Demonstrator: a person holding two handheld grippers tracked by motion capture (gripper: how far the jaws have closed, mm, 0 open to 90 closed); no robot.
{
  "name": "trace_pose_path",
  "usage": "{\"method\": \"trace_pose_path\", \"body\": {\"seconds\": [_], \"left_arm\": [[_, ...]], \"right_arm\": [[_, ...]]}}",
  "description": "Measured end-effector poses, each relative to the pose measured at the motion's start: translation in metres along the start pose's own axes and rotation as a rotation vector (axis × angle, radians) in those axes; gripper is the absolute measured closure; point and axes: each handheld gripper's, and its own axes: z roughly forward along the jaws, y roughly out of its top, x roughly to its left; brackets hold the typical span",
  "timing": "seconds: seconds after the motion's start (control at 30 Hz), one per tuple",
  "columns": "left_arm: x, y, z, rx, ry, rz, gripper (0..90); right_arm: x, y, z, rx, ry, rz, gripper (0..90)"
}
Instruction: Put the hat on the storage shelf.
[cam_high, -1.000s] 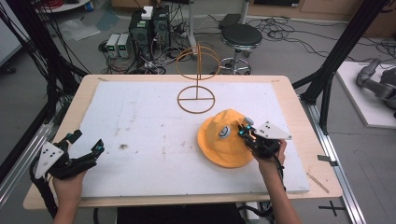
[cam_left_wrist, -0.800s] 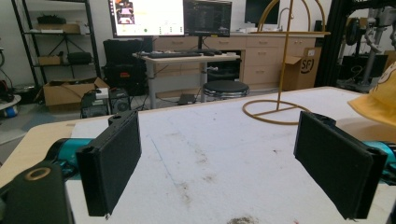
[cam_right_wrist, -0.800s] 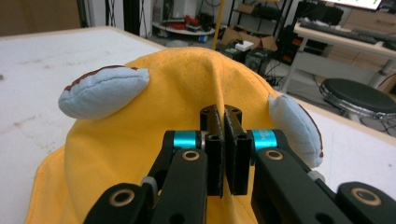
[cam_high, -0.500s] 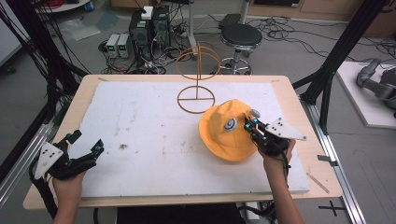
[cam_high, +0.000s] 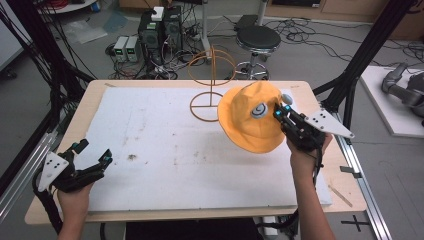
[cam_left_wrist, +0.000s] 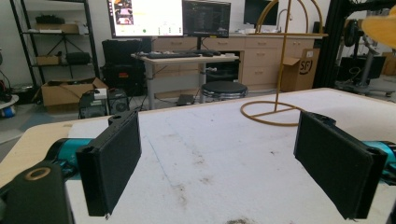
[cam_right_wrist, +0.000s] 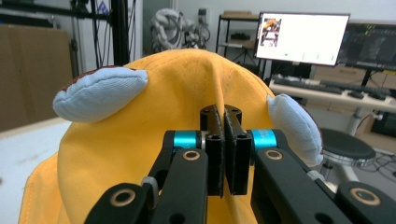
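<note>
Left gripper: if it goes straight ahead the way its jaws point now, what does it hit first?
Probably nothing soon. The left gripper is open over the bare white mat. The wire stand is the first thing ahead, its ring base slightly right of centre, so a clean miss is possible; depth is unclear.

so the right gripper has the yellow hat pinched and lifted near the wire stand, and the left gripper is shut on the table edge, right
Not quite. The left gripper is open, with nothing between its jaws, as the left gripper view shows. The rest holds: the right gripper has the yellow hat pinched and lifted near the wire stand.
</note>
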Motion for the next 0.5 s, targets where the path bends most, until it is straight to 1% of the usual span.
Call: {"method": "trace_pose_path", "body": {"seconds": [0.03,0.07,0.1,0.27,0.43,0.5], "left_arm": [[0.000,0.000,0.000,0.000,-0.001,0.000,15.3],[-0.001,0.000,0.000,0.000,-0.001,0.000,15.3],[-0.001,0.000,0.000,0.000,-0.003,0.002,15.3],[-0.001,0.000,0.000,0.001,-0.005,0.003,15.3],[-0.001,0.001,0.001,-0.006,-0.005,-0.002,15.3],[-0.002,0.001,0.001,-0.006,-0.007,0.000,15.3]], "right_arm": [[0.000,0.000,0.000,0.000,0.000,0.000,88.9],[0.000,0.004,0.001,-0.006,-0.001,0.000,88.9],[-0.001,0.012,0.004,-0.019,-0.006,-0.005,88.9],[-0.001,0.031,0.015,-0.043,-0.023,-0.010,88.9],[0.001,0.049,0.030,-0.064,-0.035,-0.016,88.9],[0.002,0.053,0.033,-0.067,-0.037,-0.018,88.9]]}}
